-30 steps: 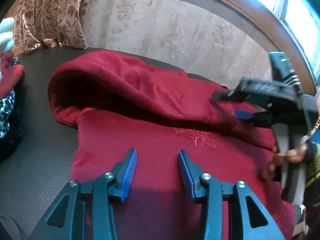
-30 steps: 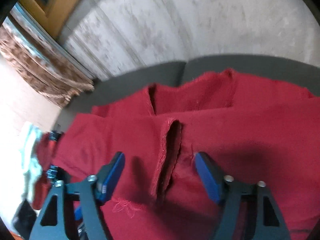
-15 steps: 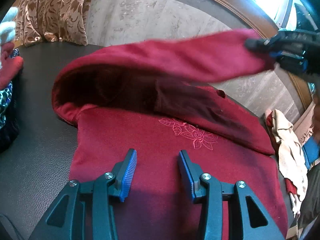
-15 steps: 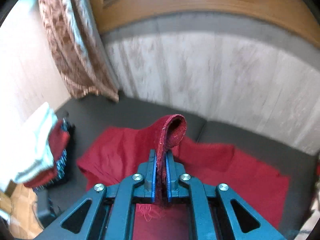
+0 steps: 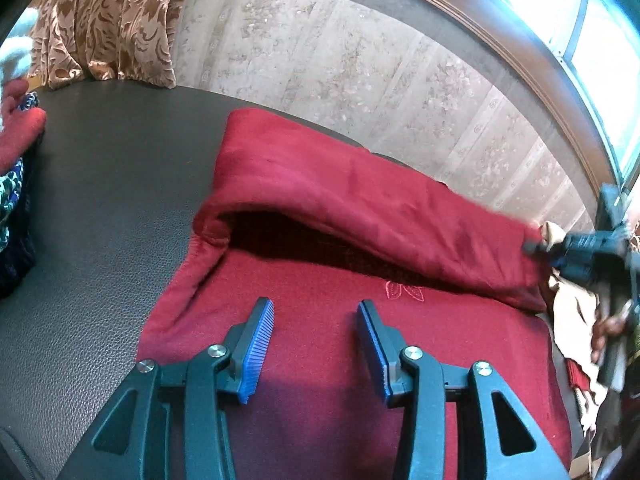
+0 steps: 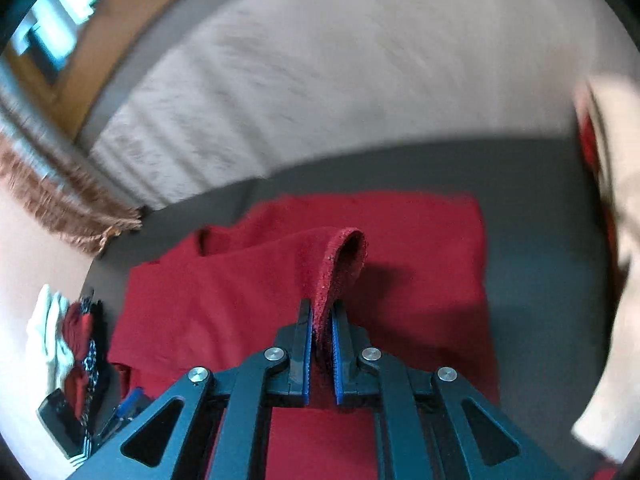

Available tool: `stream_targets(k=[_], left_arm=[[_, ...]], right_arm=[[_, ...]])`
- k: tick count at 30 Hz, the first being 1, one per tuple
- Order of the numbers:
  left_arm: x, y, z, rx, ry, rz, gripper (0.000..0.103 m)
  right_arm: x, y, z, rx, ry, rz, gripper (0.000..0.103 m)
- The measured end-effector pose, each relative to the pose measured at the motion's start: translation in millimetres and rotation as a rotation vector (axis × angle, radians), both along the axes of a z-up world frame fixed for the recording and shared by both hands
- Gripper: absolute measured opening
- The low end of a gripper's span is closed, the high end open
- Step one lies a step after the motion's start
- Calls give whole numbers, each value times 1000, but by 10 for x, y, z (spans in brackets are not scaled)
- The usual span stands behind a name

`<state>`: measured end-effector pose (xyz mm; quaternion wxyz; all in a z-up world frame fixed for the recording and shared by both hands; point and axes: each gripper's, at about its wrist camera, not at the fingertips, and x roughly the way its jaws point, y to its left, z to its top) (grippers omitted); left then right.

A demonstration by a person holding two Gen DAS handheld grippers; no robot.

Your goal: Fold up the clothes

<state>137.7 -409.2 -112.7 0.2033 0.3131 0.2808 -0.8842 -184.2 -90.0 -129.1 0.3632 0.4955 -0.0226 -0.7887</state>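
Bare dark tabletop lies left of red garment.

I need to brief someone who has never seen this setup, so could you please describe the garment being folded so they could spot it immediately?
On the dark grey leather-like surface below the pale patterned wall lies one large crimson garment, spread nearly flat. One part is doubled back across it, its end pinched in the right gripper. Unlike the mixed heaps at either side, it is one colour, with a small embroidered flower.

Dark red fleece garment with a tonal embroidered leaf motif. Dark grey textured leather surface. Brown-and-gold damask-patterned curtain. Beige floral-striped wallpaper. Black gripper frames, blue ribbed finger pads.
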Motion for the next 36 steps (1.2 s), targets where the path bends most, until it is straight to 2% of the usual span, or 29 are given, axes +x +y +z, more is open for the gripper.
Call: stream_targets(k=[2,5,10,14,15,16,17,20,23,25,27,28,29,30,32,34,36], left_arm=[[-7,10,1,-4,-5,1,44],[-14,30,-3,-12,-13,2,44],[-32,58,-8,-30,-30,3,44],[-78,99,54,-54,-86,-23,44],[-59,88,99,-37,-78,-30,44],[-32,71,149,-15,-64,-35,44],[11,48,221,0,-31,-33,45],[57,-19,468,-60,23,-4,45],[-68,-136,611,-99,44,5,45],[-220,-219,642,-126,38,6,45],[-410,-304,598,-156,7,9,46],[-490,-347,502,-151,-35,11,46],[-567,-389,392,-141,-82,11,46],[-573,-373,300,-142,-105,10,46],[-547,-311,124,-151,-136,7,45],[-544,-263,16,-167,-163,9,45],[-576,-236,10,-191,-181,16,47]], right_arm=[[-64,91,-178,1,-33,-20,9],[-94,138,-259,-20,-42,-27,9],[-110,114,-286,-6,-5,-24,9],[-121,90,-303,7,27,-21,10],[-123,84,-307,11,35,-20,11],[-128,97,-300,3,32,-20,16],[-102,109,-250,-2,49,-16,18],[26,128,-46,-2,134,6,23],[153,147,158,-2,219,28,28],[255,20,205,-18,233,81,29],[358,-194,147,-3,233,145,34],[408,-304,111,8,233,176,38],[431,-388,33,45,240,186,39],[440,-457,-65,96,250,185,40],[411,-434,-283,131,270,163,41],[438,-337,-347,91,306,156,41],[450,-317,-346,84,300,155,42]])
